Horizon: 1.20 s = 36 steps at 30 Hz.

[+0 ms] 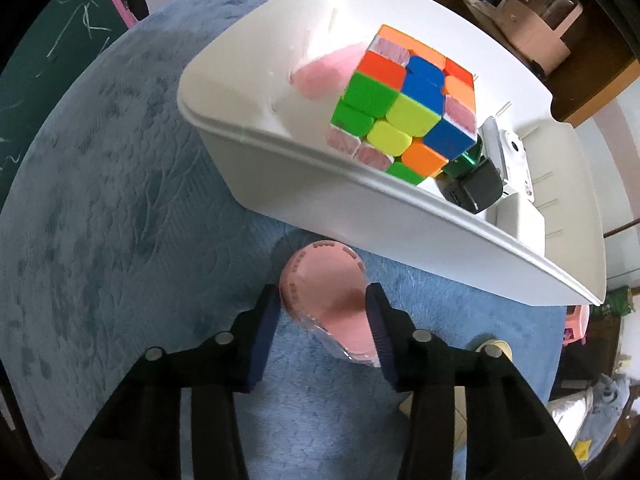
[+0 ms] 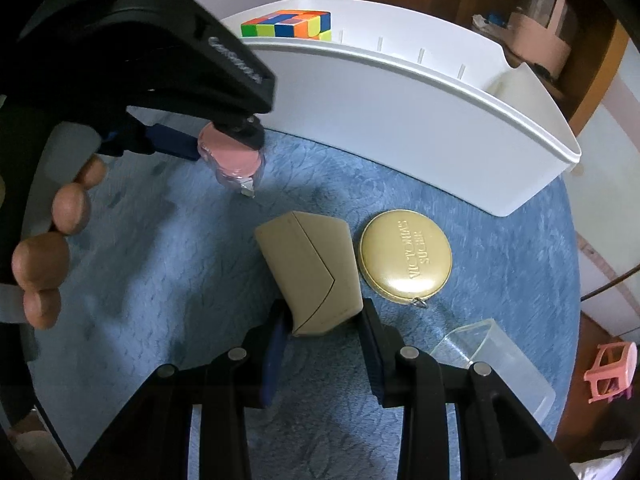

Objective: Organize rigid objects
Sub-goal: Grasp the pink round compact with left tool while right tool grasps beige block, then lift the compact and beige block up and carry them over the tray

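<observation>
A pink round tape measure (image 1: 320,280) in a clear shell lies on the blue tablecloth (image 1: 120,200), just in front of the white bin (image 1: 320,208). My left gripper (image 1: 323,312) is shut on it, one pad on each side. In the right wrist view the same left gripper (image 2: 224,148) pinches the pink tape measure (image 2: 234,162), whose metal tab points down. A beige folded case (image 2: 312,272) sits on the cloth, and my right gripper (image 2: 324,316) is shut on its near end. The white bin (image 2: 400,120) stands behind.
The bin holds a colour cube (image 1: 404,100), a black charger block (image 1: 474,190), a green object (image 1: 466,160) and a white device (image 1: 512,152). A gold round tin (image 2: 406,262) and a clear plastic box (image 2: 496,364) lie right of the case. A person's fingers (image 2: 60,240) show at left.
</observation>
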Each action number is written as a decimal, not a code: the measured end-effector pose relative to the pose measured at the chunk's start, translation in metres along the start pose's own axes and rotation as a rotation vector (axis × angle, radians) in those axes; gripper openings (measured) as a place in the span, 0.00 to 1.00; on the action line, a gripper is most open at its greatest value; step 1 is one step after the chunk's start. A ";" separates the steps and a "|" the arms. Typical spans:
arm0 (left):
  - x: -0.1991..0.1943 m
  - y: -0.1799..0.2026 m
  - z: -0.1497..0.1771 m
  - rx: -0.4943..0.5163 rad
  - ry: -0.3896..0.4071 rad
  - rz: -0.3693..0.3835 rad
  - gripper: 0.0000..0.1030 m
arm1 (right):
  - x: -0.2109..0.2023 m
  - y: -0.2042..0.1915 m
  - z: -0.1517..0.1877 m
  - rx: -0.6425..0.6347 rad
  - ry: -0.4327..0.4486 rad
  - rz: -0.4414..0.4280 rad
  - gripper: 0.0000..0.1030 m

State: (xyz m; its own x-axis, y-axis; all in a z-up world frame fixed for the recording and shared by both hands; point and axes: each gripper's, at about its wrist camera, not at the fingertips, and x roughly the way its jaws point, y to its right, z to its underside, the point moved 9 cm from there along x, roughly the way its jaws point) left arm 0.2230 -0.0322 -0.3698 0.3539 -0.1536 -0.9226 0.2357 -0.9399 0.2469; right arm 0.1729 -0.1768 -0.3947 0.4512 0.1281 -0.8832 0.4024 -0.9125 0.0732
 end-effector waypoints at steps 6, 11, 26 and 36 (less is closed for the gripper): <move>0.004 0.002 -0.006 -0.024 -0.034 -0.032 0.50 | 0.002 0.004 -0.003 0.039 -0.003 -0.005 0.40; 0.016 0.012 -0.009 -0.037 -0.060 -0.075 0.64 | 0.003 0.004 -0.008 0.060 -0.001 -0.016 0.43; 0.016 0.020 -0.001 0.104 0.014 -0.146 0.60 | -0.012 0.004 0.001 0.101 0.011 -0.082 0.34; -0.077 0.034 0.010 0.244 0.096 -0.079 0.60 | -0.058 0.006 -0.011 0.161 0.076 -0.119 0.34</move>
State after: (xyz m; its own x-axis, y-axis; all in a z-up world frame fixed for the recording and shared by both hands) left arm 0.1949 -0.0556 -0.2936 0.4297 -0.0587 -0.9011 0.0449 -0.9953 0.0863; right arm 0.1578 -0.1858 -0.3382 0.4696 0.2621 -0.8431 0.3269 -0.9387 -0.1097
